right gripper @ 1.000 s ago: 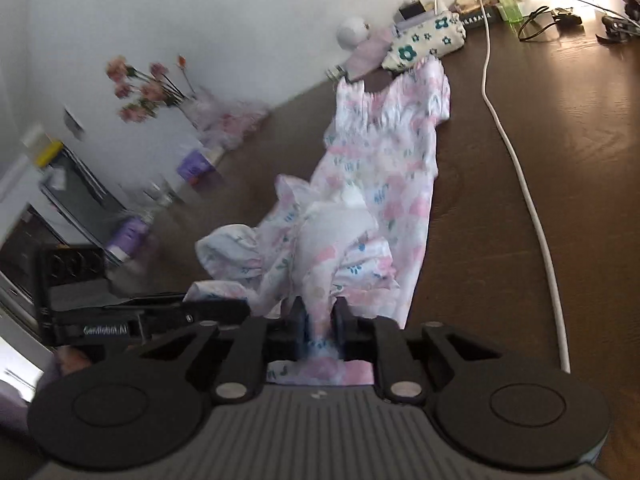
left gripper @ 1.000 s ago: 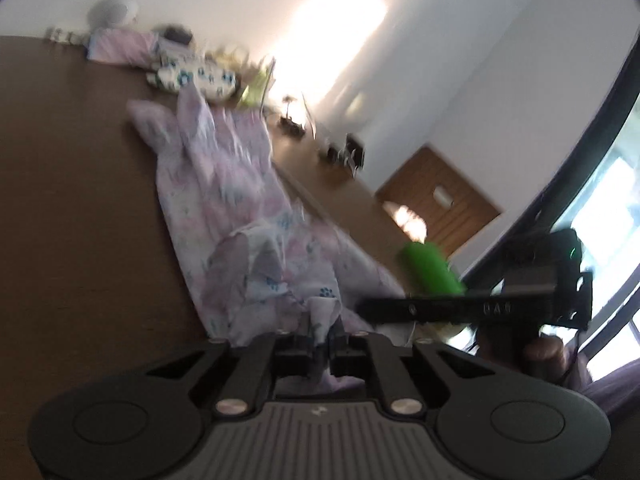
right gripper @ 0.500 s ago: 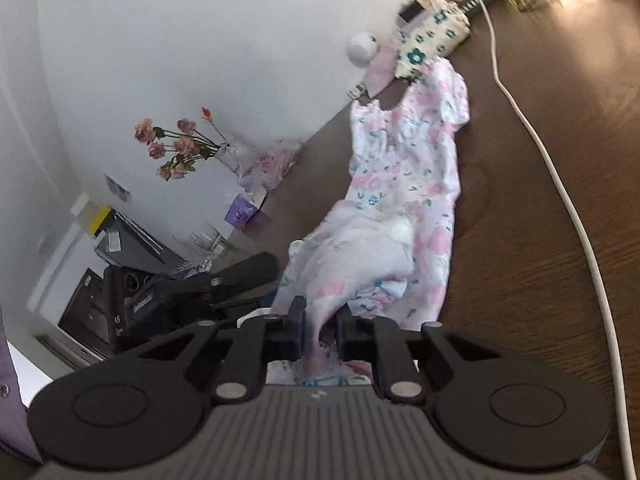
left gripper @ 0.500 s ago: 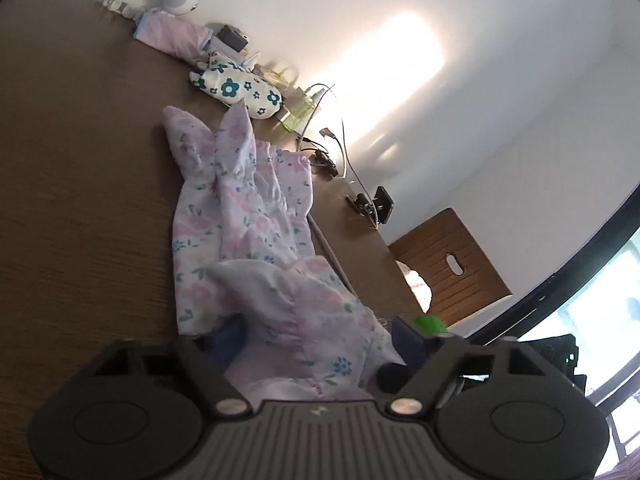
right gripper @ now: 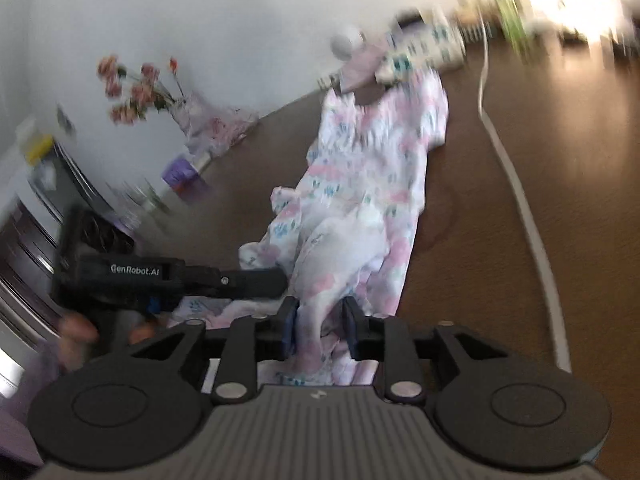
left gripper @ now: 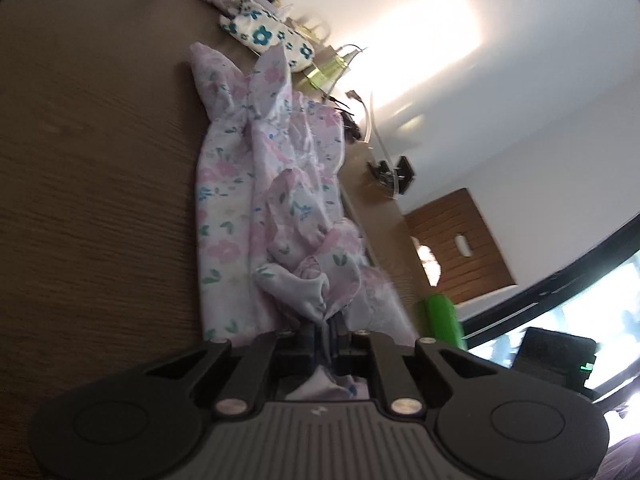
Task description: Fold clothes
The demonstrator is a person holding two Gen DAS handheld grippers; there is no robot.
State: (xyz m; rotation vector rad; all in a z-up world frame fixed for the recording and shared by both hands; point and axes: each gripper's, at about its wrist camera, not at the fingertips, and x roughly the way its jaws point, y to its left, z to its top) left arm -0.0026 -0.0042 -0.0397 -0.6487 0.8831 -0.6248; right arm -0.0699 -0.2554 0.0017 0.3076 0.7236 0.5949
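A pale floral dress (left gripper: 236,200) lies lengthwise on the brown wooden table (left gripper: 100,160), its near end bunched up. My left gripper (left gripper: 325,328) is closing, and its fingers pinch a gathered fold of that near end. In the right wrist view the dress (right gripper: 372,184) runs away from me. My right gripper (right gripper: 320,312) is opening: a strand of the hem hangs between its fingers with a gap on the right side. The left gripper (right gripper: 276,280) comes in from the left, and its tip touches the bunched fabric beside mine. This view is motion-blurred.
A white cable (right gripper: 520,200) curves along the table right of the dress. A floral pouch (left gripper: 264,36) and small clutter sit at the dress's far end. A vase of flowers (right gripper: 136,92) and a purple box (right gripper: 180,172) stand by the wall. A green bottle (left gripper: 440,316) stands near right.
The left gripper was wide open over the fabric half a second ago and has shut on a fold. The right jaws have widened around the hem. Both views have shifted.
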